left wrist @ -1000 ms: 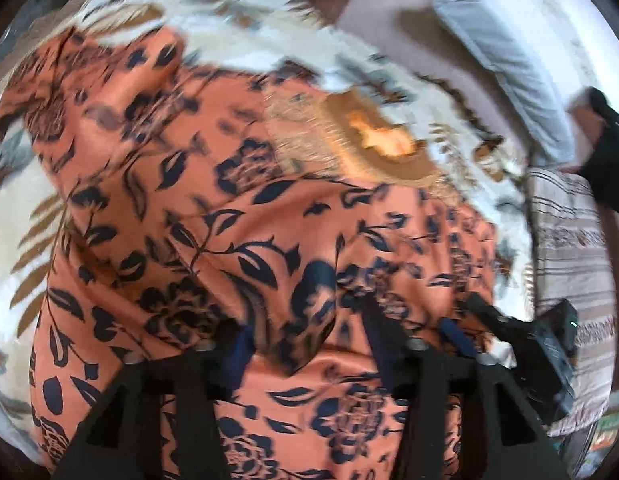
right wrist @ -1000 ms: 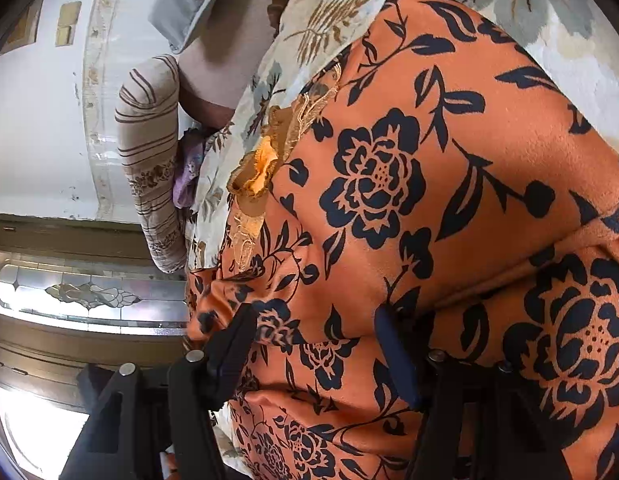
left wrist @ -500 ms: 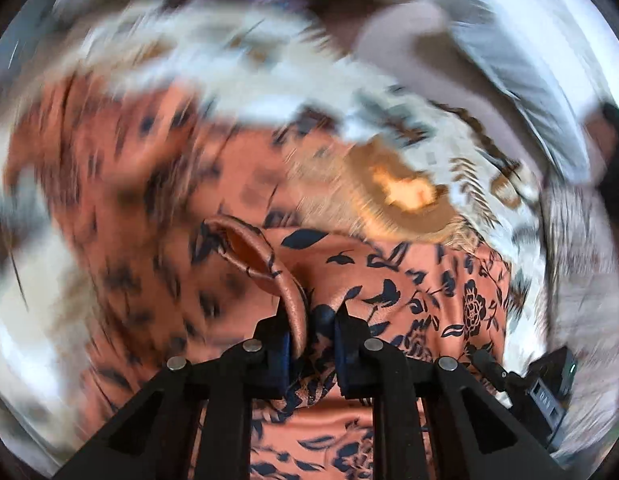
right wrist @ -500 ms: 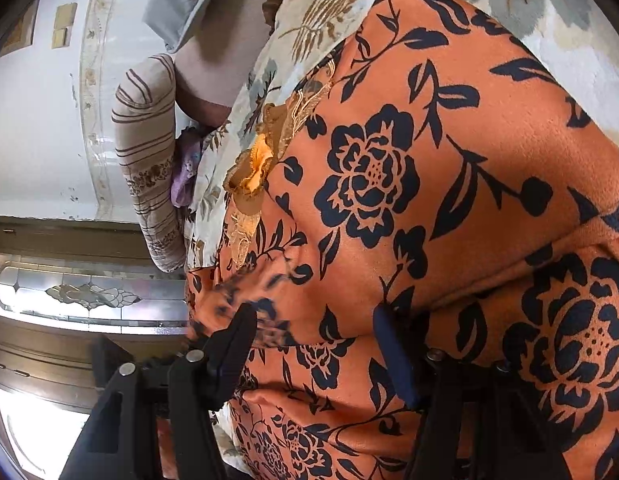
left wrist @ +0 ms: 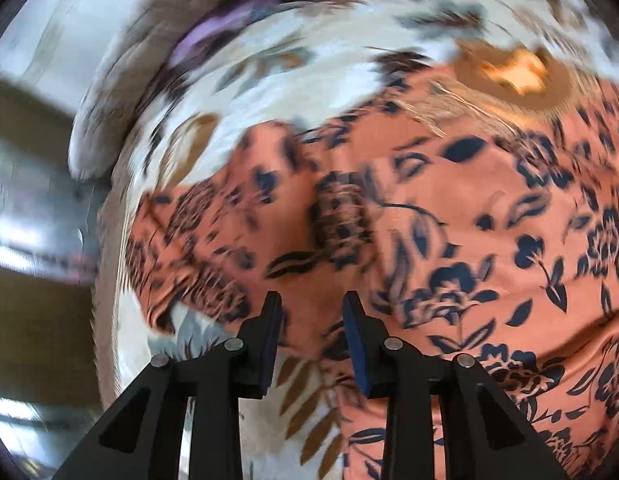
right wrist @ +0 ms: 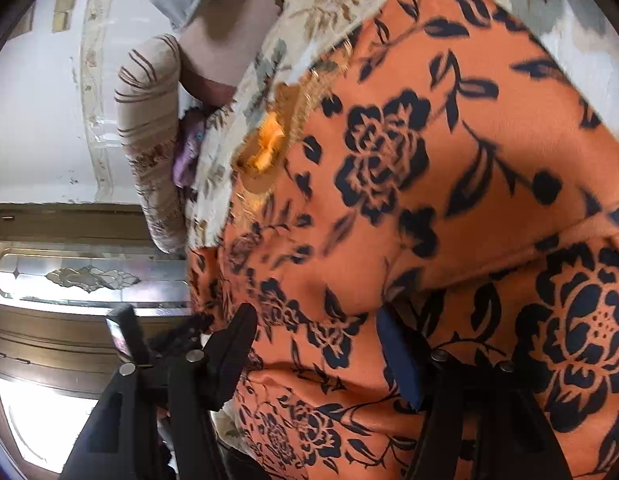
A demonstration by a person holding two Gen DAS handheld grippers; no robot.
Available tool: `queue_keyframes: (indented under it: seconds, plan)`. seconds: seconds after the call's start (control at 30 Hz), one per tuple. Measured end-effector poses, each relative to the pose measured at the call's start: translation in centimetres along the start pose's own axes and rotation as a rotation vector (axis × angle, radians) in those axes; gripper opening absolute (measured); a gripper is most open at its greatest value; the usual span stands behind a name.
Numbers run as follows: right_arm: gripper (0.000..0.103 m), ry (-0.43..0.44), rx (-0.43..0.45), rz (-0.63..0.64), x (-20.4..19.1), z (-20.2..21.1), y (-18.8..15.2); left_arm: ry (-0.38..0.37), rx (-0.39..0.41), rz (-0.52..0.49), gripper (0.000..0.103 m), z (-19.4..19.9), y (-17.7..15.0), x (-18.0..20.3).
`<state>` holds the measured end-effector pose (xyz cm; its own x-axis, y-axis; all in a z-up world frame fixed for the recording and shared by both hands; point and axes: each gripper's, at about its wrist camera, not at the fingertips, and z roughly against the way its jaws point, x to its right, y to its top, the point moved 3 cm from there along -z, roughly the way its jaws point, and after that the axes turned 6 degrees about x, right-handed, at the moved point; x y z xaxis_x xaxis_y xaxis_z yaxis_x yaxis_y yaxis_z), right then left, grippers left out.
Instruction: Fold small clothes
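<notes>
An orange garment with a dark blue flower print (left wrist: 449, 216) lies on a bed with a cream leaf-print spread (left wrist: 293, 80). In the left wrist view my left gripper (left wrist: 311, 312) stands open just above the garment's folded edge, with nothing between its fingers; the view is blurred by motion. In the right wrist view the same garment (right wrist: 429, 168) fills the frame. My right gripper (right wrist: 315, 328) is open, its fingers resting against the cloth on either side of a raised fold. The left gripper's body (right wrist: 129, 336) shows beyond it.
A striped bolster pillow (right wrist: 149, 120) and a purple cloth (right wrist: 187, 160) lie at the bed's far side, by a white wall. A glass-panelled door (right wrist: 69, 280) is behind. A gold-embroidered patch (left wrist: 513, 72) sits on the spread by the garment.
My left gripper closed on a fold of the garment, carried it over to the left, then opened and released it. My right gripper stayed open and nearly still.
</notes>
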<state>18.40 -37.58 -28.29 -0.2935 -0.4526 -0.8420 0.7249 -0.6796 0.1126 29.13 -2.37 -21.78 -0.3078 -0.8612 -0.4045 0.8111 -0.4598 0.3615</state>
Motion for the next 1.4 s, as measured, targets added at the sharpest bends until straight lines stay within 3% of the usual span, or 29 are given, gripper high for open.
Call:
queue_keyframes:
  seconds: [0.13, 0.2, 0.4, 0.5, 0.57, 0.67, 0.77, 0.9, 1.0, 1.1, 1.23, 1.27, 1.3, 1.4]
  plan:
    - [0.067, 0.000, 0.102, 0.043, -0.8, 1.4, 1.0, -0.081, 0.059, 0.079, 0.038, 1.4, 1.5, -0.7]
    - [0.067, 0.000, 0.119, 0.022, -0.3, 1.4, 1.4, -0.122, 0.079, 0.103, 0.047, 1.5, 3.1, 0.1]
    - [0.063, -0.084, 0.137, -0.045, 2.1, 1.0, 2.3, -0.228, 0.075, 0.167, 0.047, -0.9, 5.4, 3.5]
    - [0.058, -0.127, 0.105, -0.043, 2.5, 0.1, 2.5, -0.162, 0.001, 0.145, 0.047, -3.7, 5.0, 5.0]
    - [0.058, -0.145, 0.096, -0.024, 2.4, 0.1, 2.7, -0.169, -0.041, 0.184, 0.049, -5.3, 4.3, 4.7]
    - [0.058, -0.156, 0.094, -0.013, 2.1, -0.2, 2.5, -0.203, -0.035, 0.252, 0.050, -4.1, 3.7, 3.2]
    - [0.060, -0.170, 0.100, 0.016, 1.6, -0.3, 2.2, -0.193, 0.058, 0.250, 0.052, -0.9, 2.6, 0.6]
    - [0.060, -0.208, 0.111, 0.062, 1.0, -0.2, 1.4, -0.133, 0.132, 0.342, 0.065, 1.8, -0.3, -7.3]
    - [0.061, -0.210, 0.116, 0.054, 0.7, -0.4, 0.8, -0.069, 0.111, 0.445, 0.070, 1.8, -2.5, -14.0]
    - [0.061, -0.212, 0.125, 0.034, 0.8, -0.4, 0.9, -0.055, 0.099, 0.548, 0.070, 1.1, -4.5, -18.6]
    - [0.061, -0.191, 0.126, -0.007, 1.4, -0.3, 1.2, -0.099, 0.110, 0.548, 0.073, 0.2, -6.6, -19.6]
    - [0.061, -0.188, 0.126, -0.011, 1.5, -0.3, 1.2, -0.103, 0.117, 0.524, 0.080, 0.0, -7.0, -19.2]
    - [0.061, -0.188, 0.126, -0.012, 1.5, -0.3, 1.2, -0.093, 0.120, 0.500, 0.086, -0.2, -7.3, -18.8]
    - [0.061, -0.203, 0.128, 0.004, 1.3, -0.3, 1.1, -0.027, 0.113, 0.406, 0.086, -1.6, -8.1, -17.2]
